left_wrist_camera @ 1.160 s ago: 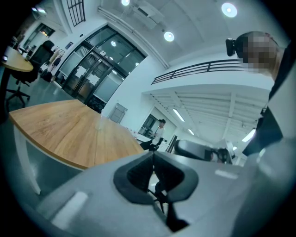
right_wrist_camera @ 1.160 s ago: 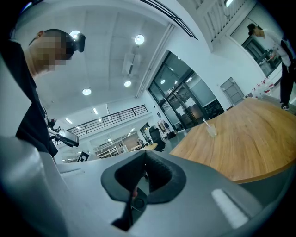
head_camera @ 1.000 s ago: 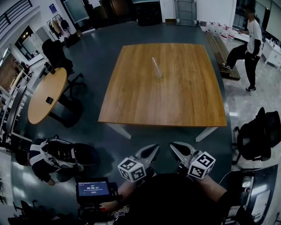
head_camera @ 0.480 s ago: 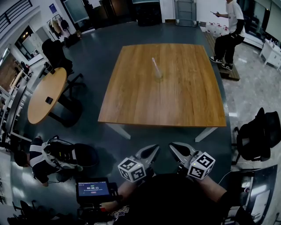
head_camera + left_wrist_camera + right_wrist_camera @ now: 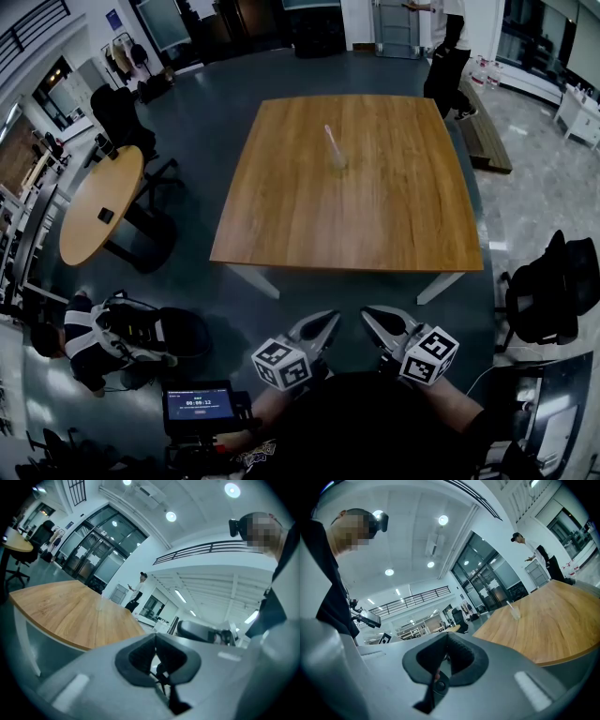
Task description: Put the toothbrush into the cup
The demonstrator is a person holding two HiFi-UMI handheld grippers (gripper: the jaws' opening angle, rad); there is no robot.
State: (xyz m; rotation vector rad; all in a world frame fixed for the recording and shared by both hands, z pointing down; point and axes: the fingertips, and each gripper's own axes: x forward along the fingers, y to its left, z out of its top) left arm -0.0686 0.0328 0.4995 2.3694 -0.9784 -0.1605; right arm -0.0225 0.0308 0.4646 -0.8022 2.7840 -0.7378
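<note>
Head view: only the bystander has wandered up to the table's far end. The left gripper and right gripper haven't budged, well short of the table. The toothbrush already stands in the cup, mid-table.

Left gripper view: jaws pressed together, empty; the cup is a faint blur.

Right gripper view: jaws closed on nothing too, and the toothbrush is clearer here.

A broad wooden table stands mid-room on dark grey floor; a smaller round table sits off to one side, a black chair beyond it; tall glass doors line the far wall (round ceiling lights glow overhead).
</note>
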